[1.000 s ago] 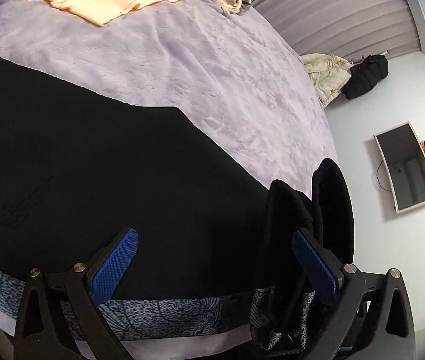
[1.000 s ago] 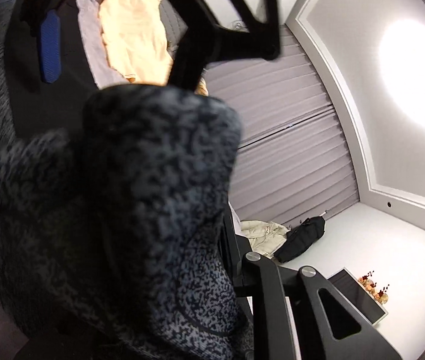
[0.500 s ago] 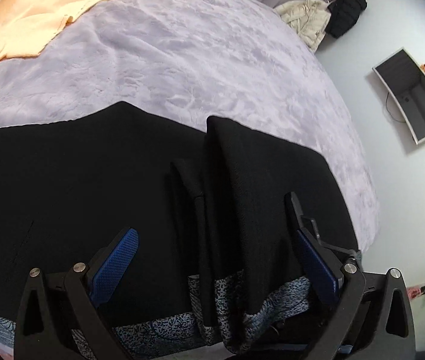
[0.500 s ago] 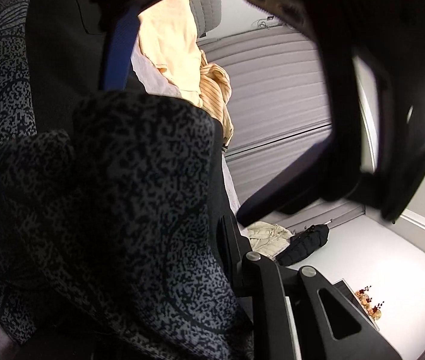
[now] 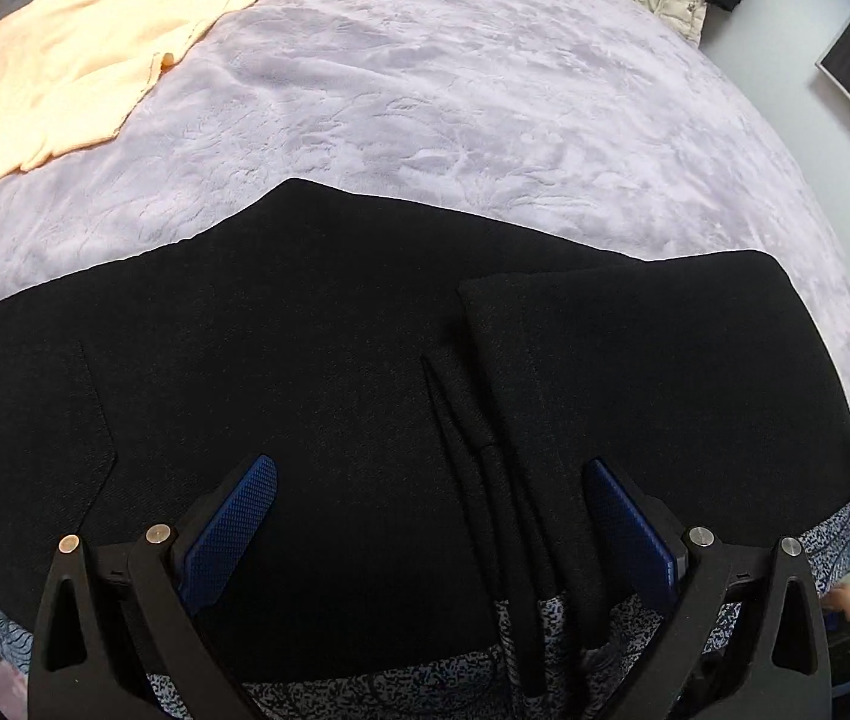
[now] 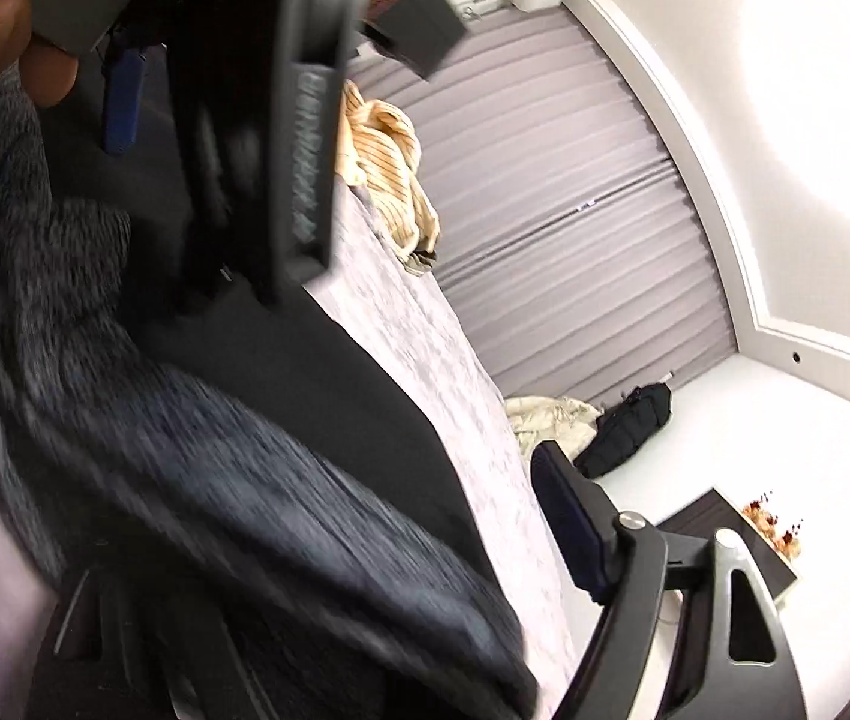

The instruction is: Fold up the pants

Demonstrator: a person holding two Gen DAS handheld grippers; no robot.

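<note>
Left gripper: jaws wide apart, pointed steeply down over the black pants, blue pads clear of the cloth, nothing gripped. Pants spread flat on the lavender bedspread, one folded layer lying over the right part, patterned waistband nearest. Right gripper: jaws just opened wide, patterned cloth blurred between them, not pinched. Beyond: peach garment at the bedspread's far left, striped garment at the far edge, beige jacket and black bag by the grey curtain.
</note>
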